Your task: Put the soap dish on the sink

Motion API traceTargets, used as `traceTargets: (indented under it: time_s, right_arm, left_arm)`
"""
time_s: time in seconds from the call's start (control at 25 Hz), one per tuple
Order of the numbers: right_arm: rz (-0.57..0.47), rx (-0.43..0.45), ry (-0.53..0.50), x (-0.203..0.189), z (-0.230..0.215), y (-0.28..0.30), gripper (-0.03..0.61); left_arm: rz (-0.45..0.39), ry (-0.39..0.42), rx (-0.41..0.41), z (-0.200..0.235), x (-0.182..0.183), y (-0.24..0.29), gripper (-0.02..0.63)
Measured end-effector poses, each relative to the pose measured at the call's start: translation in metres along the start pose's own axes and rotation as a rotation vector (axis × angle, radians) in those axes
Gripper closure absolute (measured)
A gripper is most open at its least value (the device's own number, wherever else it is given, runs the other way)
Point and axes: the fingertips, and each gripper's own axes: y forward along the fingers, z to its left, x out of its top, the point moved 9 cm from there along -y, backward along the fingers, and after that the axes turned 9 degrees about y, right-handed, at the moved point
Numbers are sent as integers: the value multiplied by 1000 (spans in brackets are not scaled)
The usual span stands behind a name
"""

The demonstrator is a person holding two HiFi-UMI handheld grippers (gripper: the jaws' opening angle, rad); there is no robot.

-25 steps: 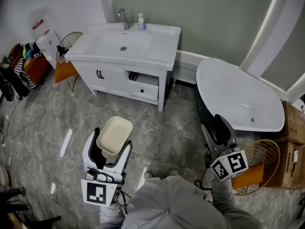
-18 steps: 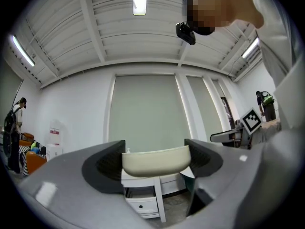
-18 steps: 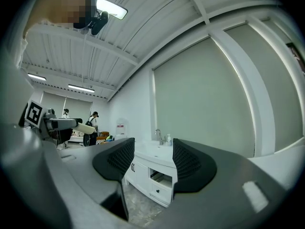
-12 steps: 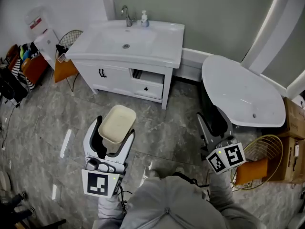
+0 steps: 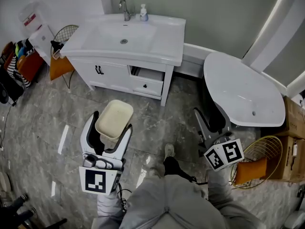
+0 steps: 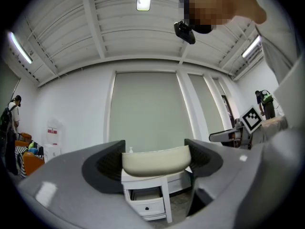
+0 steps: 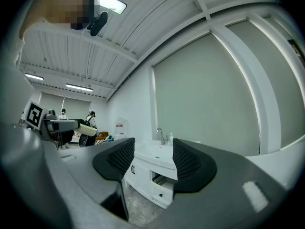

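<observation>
Two grippers: the left gripper [image 5: 112, 128] has its fingers clamped on the cream soap dish [image 5: 114, 118], the right gripper [image 5: 210, 122] hangs with fingers apart, and the sink [image 5: 167, 37] is at 12 o'clock.

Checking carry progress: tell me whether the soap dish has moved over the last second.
Yes. In the head view the soap dish, clamped in the left gripper, has come forward across the floor, closer to the sink cabinet.

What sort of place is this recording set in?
Probably a bathroom, perhaps a staged one inside a larger hall: a white vanity sink with a faucet, a white bathtub, and a grey stone-look floor.
</observation>
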Motion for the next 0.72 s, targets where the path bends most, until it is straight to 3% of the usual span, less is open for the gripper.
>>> traceTargets:
  time_s: [0.28,0.36,0.72]
  right_arm:
    - [3,20,12,4,-38,55,347]
    - [6,31,12,7,-51,72,345]
    - [22,84,16,18,-124,145,347]
  left_arm:
    - [-18,-21,23,8,-12,60,175]
    - [22,-25,38,9,-16,79,175]
    - [20,17,95,7,-31,173,175]
